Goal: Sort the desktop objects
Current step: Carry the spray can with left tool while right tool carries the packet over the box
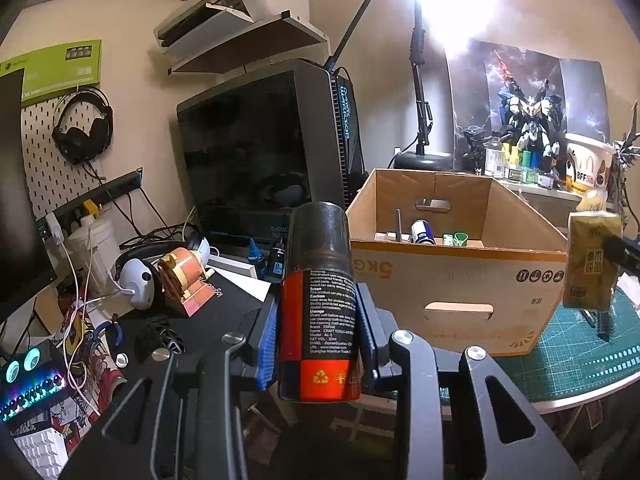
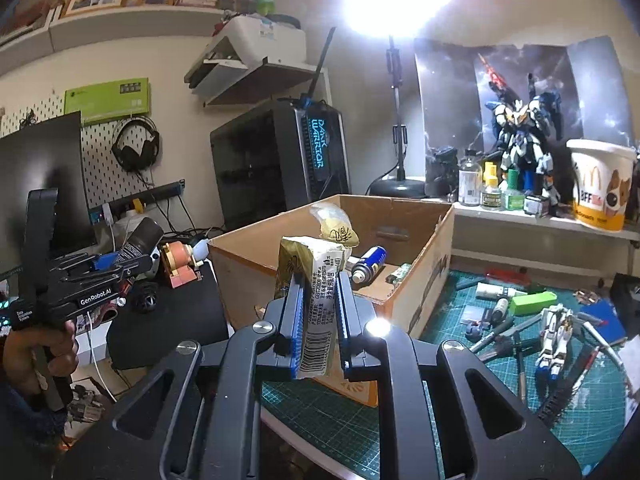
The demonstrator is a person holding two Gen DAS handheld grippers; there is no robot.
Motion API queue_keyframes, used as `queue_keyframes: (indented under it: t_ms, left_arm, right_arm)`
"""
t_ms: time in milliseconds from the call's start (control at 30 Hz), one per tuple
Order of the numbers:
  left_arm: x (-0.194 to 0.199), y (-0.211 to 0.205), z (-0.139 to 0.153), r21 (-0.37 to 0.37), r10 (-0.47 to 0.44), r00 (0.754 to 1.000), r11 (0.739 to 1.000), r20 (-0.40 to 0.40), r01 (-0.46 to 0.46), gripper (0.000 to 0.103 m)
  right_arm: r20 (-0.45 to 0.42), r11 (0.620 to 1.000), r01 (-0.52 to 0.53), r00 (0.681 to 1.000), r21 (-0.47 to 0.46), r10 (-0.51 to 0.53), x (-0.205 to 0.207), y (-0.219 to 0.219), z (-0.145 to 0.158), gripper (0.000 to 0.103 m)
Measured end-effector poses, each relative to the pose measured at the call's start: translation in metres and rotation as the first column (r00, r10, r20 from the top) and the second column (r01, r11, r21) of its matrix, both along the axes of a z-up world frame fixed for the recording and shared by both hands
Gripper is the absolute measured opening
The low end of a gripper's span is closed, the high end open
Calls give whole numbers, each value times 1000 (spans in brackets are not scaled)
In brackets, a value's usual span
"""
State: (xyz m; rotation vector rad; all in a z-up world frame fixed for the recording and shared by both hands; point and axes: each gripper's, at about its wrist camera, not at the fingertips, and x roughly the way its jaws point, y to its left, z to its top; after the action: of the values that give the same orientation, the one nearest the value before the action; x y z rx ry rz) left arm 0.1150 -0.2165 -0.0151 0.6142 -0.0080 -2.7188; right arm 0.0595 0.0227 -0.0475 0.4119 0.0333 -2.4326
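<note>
My left gripper [image 1: 318, 312] is shut on a black and orange spray can [image 1: 316, 300], held upright in the air left of the cardboard box [image 1: 460, 280]. It also shows in the right wrist view [image 2: 116, 260] with the can [image 2: 140, 240]. My right gripper [image 2: 318, 304] is shut on a gold snack packet [image 2: 316, 292], held in front of the box [image 2: 248, 264]. The packet also shows in the left wrist view [image 1: 592, 260]. Inside the box lie a blue spray can [image 2: 370, 264] and small items.
A PC tower [image 1: 260, 152] stands behind the box. White headphones [image 1: 136, 276], a toy figure [image 1: 184, 280] and cables crowd the desk at left. Tools, a green block [image 2: 534, 303] and a model robot [image 2: 556, 336] lie on the green cutting mat [image 2: 520, 400].
</note>
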Motion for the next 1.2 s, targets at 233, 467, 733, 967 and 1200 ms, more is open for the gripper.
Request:
queue_keyframes:
  t_ms: [233, 467, 733, 967, 1200]
  left_arm:
    - [-5, -2, 1, 9, -12, 1000, 1000, 8, 12, 34]
    - [-7, 0, 9, 21, -30, 1000, 999, -1, 30, 34]
    - [-15, 4, 23, 38, -52, 999, 998, -16, 52, 34]
    - [-37, 11, 37, 27, -77, 997, 997, -13, 77, 34]
    - [-61, 19, 55, -3, -108, 994, 994, -13, 108, 34]
  right_arm:
    - [42, 1000, 15, 999, -12, -14, -9, 1, -4, 14]
    - [56, 1000, 5, 998, -20, -4, -11, 2, 4, 14]
    - [52, 1000, 6, 999, -21, -5, -15, 6, 19, 14]
    - [27, 1000, 16, 1000, -5, -16, -22, 7, 38, 14]
    - [-2, 999, 27, 1000, 27, -27, -39, 3, 62, 14]
